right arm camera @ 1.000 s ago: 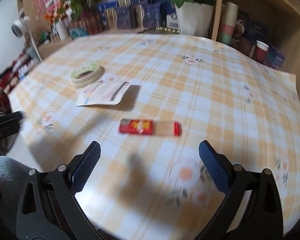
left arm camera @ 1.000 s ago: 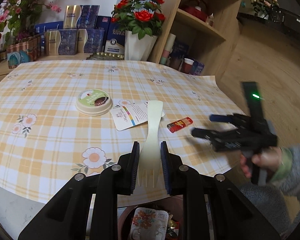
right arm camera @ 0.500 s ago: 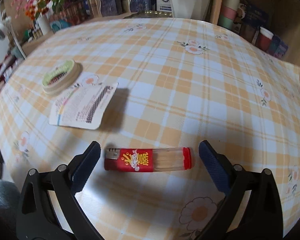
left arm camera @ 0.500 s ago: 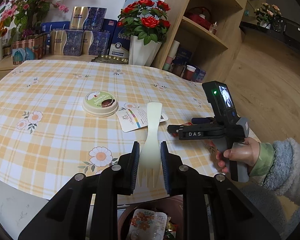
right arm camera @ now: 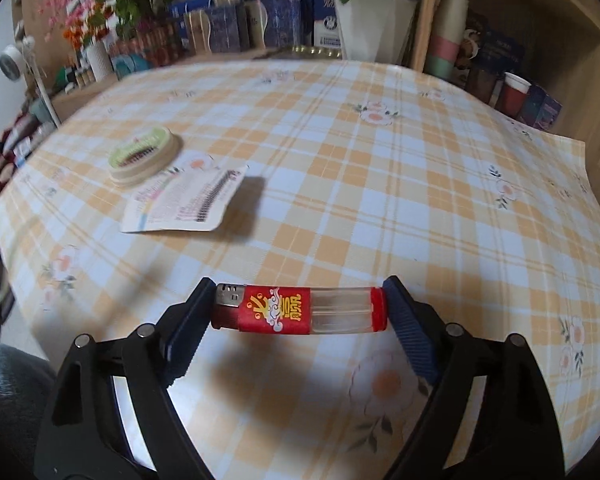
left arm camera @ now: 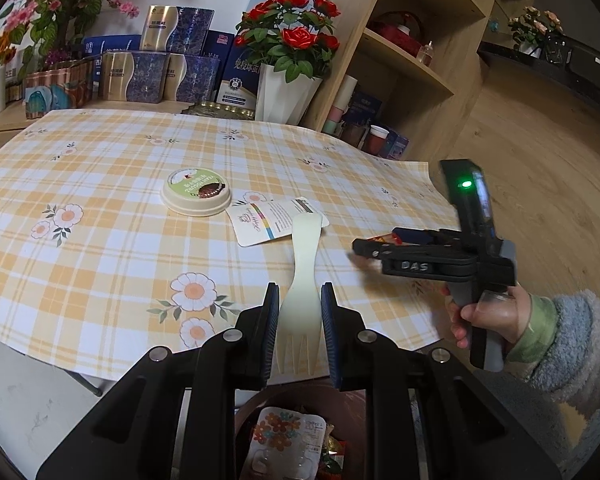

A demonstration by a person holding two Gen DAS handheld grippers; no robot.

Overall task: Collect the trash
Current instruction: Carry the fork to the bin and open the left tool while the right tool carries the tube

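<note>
My left gripper (left arm camera: pixel 299 332) is shut on a cream plastic fork (left arm camera: pixel 303 276), held by its tines above a brown trash bin (left arm camera: pixel 292 436) below the table edge. My right gripper (right arm camera: pixel 298 312) has its pads touching both ends of a red and clear lighter (right arm camera: pixel 300 310), gripping it lengthwise just above the tablecloth. In the left wrist view the right gripper (left arm camera: pixel 364 246) reaches over the table's right edge. A round green-topped lid (left arm camera: pixel 196 192) and a white printed card (left arm camera: pixel 274 222) lie mid-table; both also show in the right wrist view, lid (right arm camera: pixel 142 154) and card (right arm camera: pixel 184 204).
The table (left arm camera: pixel 100 208) has an orange plaid floral cloth. Behind it stand boxes (left arm camera: pixel 156 68), a white vase of red roses (left arm camera: pixel 288 80) and pink flowers. A wooden shelf unit (left arm camera: pixel 400 64) with cups stands at the right. The bin holds wrappers (left arm camera: pixel 284 440).
My right gripper came down over the lighter and closed its fingers onto both ends. My left gripper keeps holding the fork, nearly still above the bin.
</note>
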